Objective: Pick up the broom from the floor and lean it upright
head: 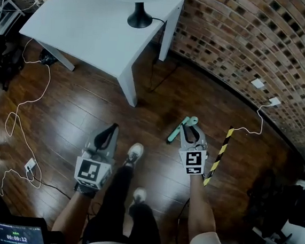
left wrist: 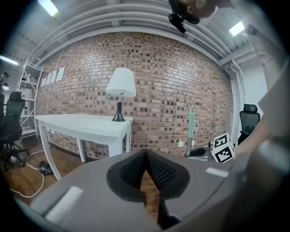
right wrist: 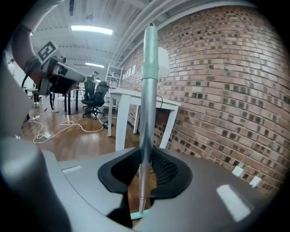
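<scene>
Head view first: we've got the right hand-held gripper (head: 190, 130) above the wooden floor (head: 89, 112) with the broom (head: 176, 132) at its jaws, teal handle end slanting off to their left, and the left hand-held gripper (head: 110, 132) well apart from it. Over to the left gripper view, where the left hand-held gripper (left wrist: 146, 156) has its jaws together on nothing, and the broom (left wrist: 191, 127) stands upright off to the right against the brick wall (left wrist: 172, 90). In the right gripper view, we see the right hand-held gripper (right wrist: 144, 165) clamped on the broom (right wrist: 147, 90), the handle rising straight up between its pads.
</scene>
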A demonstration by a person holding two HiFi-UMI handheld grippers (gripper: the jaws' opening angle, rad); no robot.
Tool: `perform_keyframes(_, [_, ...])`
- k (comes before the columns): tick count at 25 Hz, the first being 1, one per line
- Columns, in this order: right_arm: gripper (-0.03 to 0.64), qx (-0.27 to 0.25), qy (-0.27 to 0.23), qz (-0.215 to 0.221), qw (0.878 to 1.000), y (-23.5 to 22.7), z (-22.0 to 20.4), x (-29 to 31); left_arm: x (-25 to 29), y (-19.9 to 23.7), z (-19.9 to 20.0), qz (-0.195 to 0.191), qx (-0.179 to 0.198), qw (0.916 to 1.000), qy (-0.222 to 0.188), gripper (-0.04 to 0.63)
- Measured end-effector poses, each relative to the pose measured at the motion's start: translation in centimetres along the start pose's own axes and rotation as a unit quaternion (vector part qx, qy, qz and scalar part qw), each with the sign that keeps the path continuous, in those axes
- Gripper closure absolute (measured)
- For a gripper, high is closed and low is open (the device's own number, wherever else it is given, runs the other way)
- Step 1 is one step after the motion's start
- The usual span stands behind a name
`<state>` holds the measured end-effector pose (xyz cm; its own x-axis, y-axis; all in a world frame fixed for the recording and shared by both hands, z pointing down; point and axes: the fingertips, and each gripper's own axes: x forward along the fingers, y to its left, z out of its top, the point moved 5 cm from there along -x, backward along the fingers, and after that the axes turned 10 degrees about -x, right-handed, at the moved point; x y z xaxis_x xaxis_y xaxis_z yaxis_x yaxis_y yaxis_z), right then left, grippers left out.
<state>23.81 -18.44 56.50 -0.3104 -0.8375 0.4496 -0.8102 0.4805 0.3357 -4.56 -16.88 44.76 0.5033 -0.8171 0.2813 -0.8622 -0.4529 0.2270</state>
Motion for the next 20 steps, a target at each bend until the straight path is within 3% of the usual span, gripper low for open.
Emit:
perform_keyframes(8, [0.522,0.01,0.033,0.014,0.999,1.8,-5.4,11.7,6.0,6.2,-3.0,0.008,-0.032,0.9982,0.05,0.594])
perform_keyframes(14, [0.52,0.008,0.016,0.031,0.999,3.7,-3.9,18.3,8.7,8.2,-4.1,0.003,-0.047,0.998,0.042,0.595])
perform_keyframes(20, [0.52,0.004,0.023,0.041,0.999,4.4,-2.2,23.6,9.4,8.6,-5.0,0.012,-0.06,0.9958,0.068,0.594])
